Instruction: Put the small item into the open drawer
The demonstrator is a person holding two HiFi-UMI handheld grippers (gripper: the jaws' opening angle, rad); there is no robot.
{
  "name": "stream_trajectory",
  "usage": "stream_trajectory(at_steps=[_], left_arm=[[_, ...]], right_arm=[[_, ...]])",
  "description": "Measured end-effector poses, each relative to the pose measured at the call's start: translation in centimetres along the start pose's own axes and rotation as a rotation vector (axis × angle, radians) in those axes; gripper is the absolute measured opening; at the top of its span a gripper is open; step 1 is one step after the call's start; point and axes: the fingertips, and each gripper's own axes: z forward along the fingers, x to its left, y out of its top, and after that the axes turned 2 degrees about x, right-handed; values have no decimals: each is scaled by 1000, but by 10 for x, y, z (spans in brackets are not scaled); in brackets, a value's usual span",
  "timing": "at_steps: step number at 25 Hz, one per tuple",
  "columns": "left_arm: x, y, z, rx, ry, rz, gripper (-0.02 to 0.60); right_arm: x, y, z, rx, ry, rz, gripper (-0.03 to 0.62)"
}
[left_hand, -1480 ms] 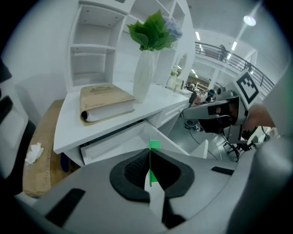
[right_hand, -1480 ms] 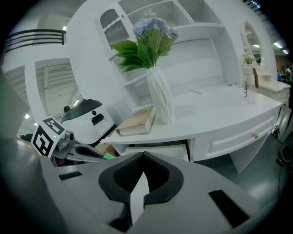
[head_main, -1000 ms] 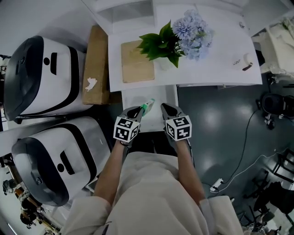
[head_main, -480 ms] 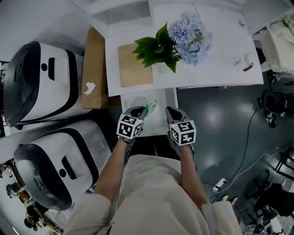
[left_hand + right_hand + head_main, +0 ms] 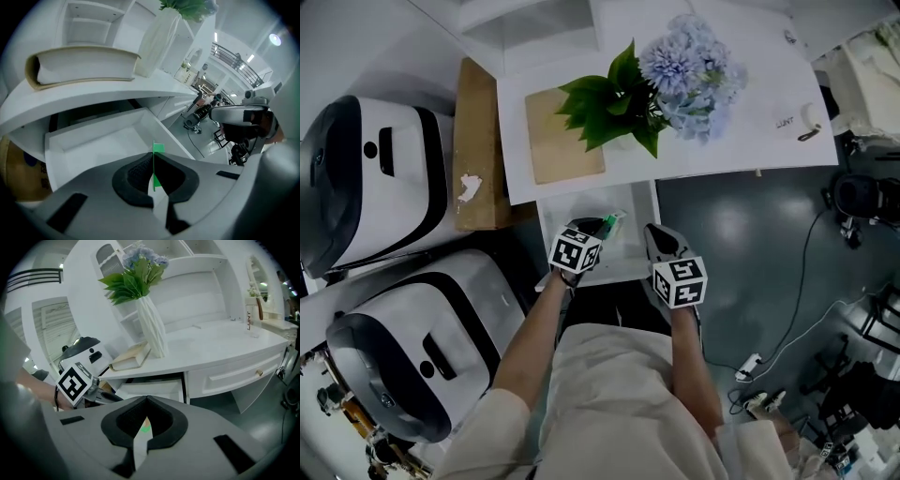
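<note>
The white drawer [image 5: 623, 258] stands pulled out from under the desk [image 5: 750, 141]. My left gripper [image 5: 592, 228] is over its front left part, shut on a thin green-and-white small item [image 5: 610, 222]. In the left gripper view the item [image 5: 155, 165] stands on edge between the closed pads, above the drawer's floor [image 5: 93, 150]. My right gripper [image 5: 658, 234] hovers at the drawer's front right, shut, with nothing that I can see in it. The right gripper view shows the open drawer [image 5: 150, 389] and the left gripper's marker cube [image 5: 74, 380].
On the desk stand a white vase of blue flowers [image 5: 675, 75], a tan book [image 5: 562, 136] and a small bottle [image 5: 806, 122]. A cardboard box [image 5: 478, 141] and two large white machines [image 5: 366, 178] crowd the left. Cables [image 5: 797, 309] lie on the grey floor at the right.
Both grippers have moved a little forward over the drawer, the left one still holding the item. The head camera has shifted.
</note>
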Motion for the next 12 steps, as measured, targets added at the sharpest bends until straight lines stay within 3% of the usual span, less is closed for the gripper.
stream_trajectory(at_steps=[7,12], left_arm=[[15,-16,26,28,-14,-91,21],[33,-27,31,50,37,-88,21]], right_arm=[[0,-9,7,16,-8,1,25],[7,-14,14,31,0,-19,25]])
